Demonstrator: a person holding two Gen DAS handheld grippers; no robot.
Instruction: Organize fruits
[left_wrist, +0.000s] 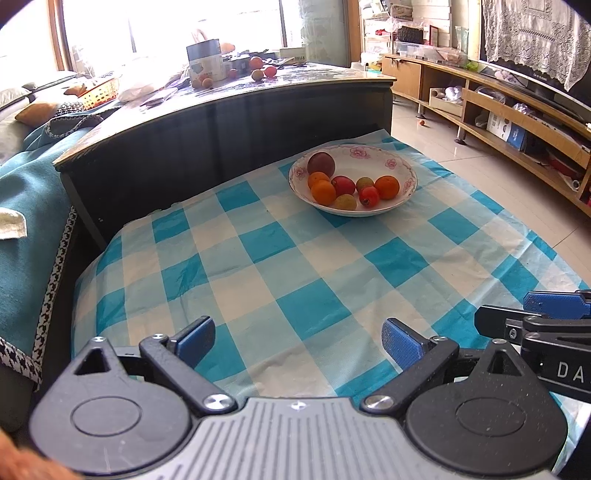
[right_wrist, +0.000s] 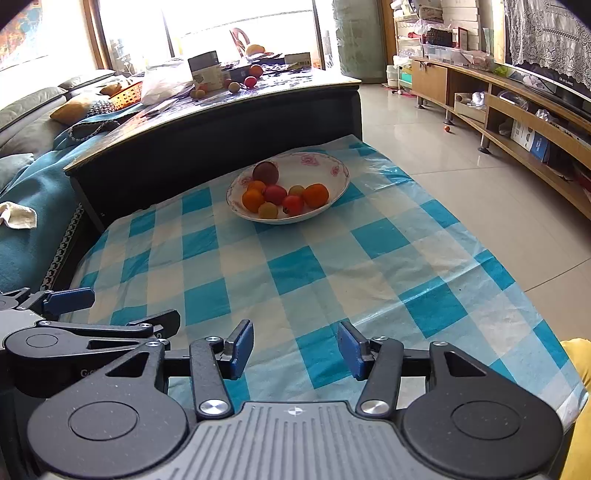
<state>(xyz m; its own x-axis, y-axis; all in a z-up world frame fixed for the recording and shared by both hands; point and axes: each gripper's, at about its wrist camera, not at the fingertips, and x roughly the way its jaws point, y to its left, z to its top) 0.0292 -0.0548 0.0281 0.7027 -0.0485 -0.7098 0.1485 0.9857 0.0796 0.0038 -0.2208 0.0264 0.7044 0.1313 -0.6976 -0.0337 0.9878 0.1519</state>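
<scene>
Here the fruits (left_wrist: 347, 186) all lie together in a white flowered bowl (left_wrist: 400, 168) near the far edge of the tabletop (left_wrist: 258, 266), which is covered in blue-checked cloth. The left gripper (left_wrist: 298, 339) hangs above the near edge, its fingers wide apart and empty. Just beside it, the right gripper (right_wrist: 295, 349) has its fingers partly open, also holding nothing.

Both grippers (left_wrist: 298, 341) (right_wrist: 295, 349) open, empty
</scene>
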